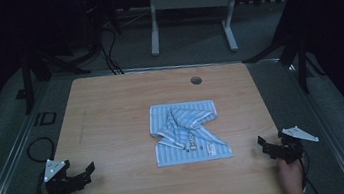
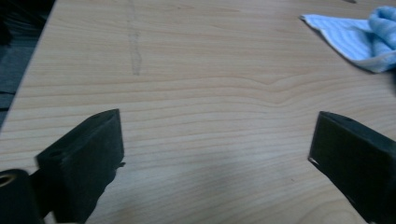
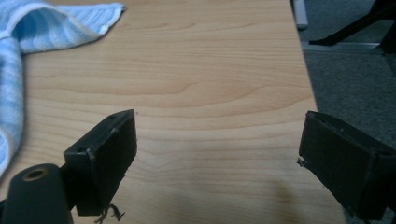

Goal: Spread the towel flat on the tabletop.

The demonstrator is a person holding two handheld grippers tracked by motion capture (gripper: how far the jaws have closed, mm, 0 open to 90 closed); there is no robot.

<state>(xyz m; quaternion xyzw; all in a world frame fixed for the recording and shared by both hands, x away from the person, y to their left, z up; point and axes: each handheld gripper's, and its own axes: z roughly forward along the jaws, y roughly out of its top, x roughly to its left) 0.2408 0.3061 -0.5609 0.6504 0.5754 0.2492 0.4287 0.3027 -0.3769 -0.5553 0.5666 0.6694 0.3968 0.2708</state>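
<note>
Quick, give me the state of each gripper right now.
Left gripper: open, holding nothing, above the table near its left edge.
Right gripper: open, holding nothing, near the right edge, apart from the blue striped cloth.

– What lies ahead of the left gripper (image 2: 215,154)?
– Bare wooden table (image 2: 196,84); its two black jaws stand wide apart with nothing between them.
– And the cloth?
– A blue-and-white striped cloth (image 2: 355,37) lies far right, well apart, with one corner pointing left.
</note>
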